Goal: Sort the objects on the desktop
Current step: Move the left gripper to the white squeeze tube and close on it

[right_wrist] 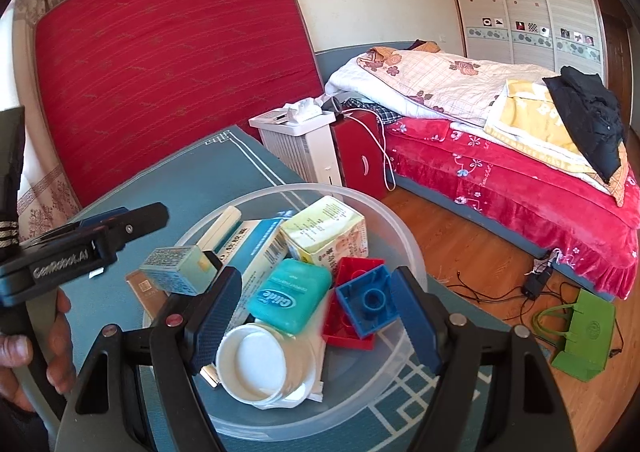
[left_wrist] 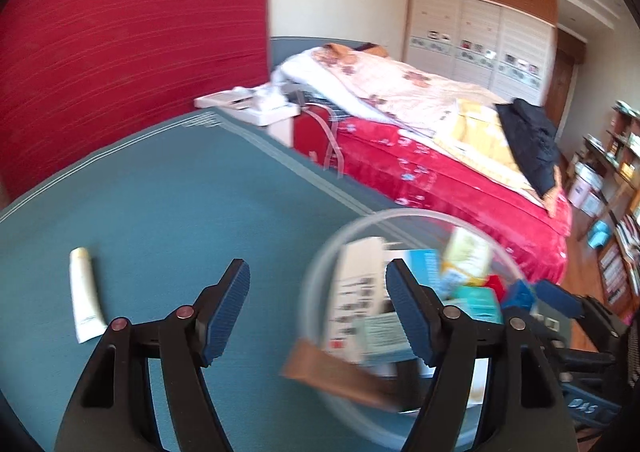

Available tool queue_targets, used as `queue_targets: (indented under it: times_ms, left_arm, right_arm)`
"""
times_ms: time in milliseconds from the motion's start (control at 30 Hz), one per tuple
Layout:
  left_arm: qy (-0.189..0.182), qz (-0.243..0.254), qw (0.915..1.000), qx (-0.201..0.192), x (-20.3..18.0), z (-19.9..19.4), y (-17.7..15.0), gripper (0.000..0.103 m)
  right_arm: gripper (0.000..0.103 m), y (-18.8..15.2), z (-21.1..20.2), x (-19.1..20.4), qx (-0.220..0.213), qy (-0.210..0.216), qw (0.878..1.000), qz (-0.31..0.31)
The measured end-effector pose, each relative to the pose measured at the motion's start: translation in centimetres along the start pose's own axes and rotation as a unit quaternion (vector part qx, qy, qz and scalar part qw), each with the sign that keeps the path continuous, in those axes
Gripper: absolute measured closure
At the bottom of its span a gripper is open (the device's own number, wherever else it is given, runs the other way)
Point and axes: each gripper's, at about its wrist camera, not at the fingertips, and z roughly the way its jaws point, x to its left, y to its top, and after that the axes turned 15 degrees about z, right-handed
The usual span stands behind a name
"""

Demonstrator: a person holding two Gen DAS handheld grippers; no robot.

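Note:
A clear plastic bowl [right_wrist: 404, 236] on the teal table mat holds several items: a blue brick [right_wrist: 370, 302], a red brick [right_wrist: 352, 272], a teal Glide floss box [right_wrist: 290, 298], a white lid [right_wrist: 254, 366] and several cartons [right_wrist: 326, 230]. My right gripper [right_wrist: 316, 324] is open above the bowl, the blue brick just inside its right finger. My left gripper [left_wrist: 318, 316] is open and empty beside the bowl [left_wrist: 320, 264]; it also shows in the right wrist view [right_wrist: 100, 240]. A white tube [left_wrist: 85, 294] lies on the mat to its left. A brown flat box [left_wrist: 340, 374] looks blurred at the bowl's rim.
The teal mat [left_wrist: 168, 192] covers the table. A red mattress [right_wrist: 168, 52] leans on the wall behind. A white heater [right_wrist: 300, 144], a red bedside cabinet [right_wrist: 360, 156] and a bed [right_wrist: 500, 132] lie beyond the table. A green bag [right_wrist: 584, 336] sits on the floor.

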Motion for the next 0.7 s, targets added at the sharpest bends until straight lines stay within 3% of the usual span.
queue_targets:
  times_ms: [267,700]
  left_arm:
    - [0.078,-0.061,0.9948,0.024,6.1,0.7,-2.1,0.029]
    - [0.174,-0.152,0.9693,0.084,14.8,3.4,-5.5,0.029]
  right_arm:
    - [0.023,-0.4,0.1,0.8,0.004,0.001,1.000,-0.009]
    - [0.023,-0.8,0.6,2.1,0.010,0.000,1.000,-0.022]
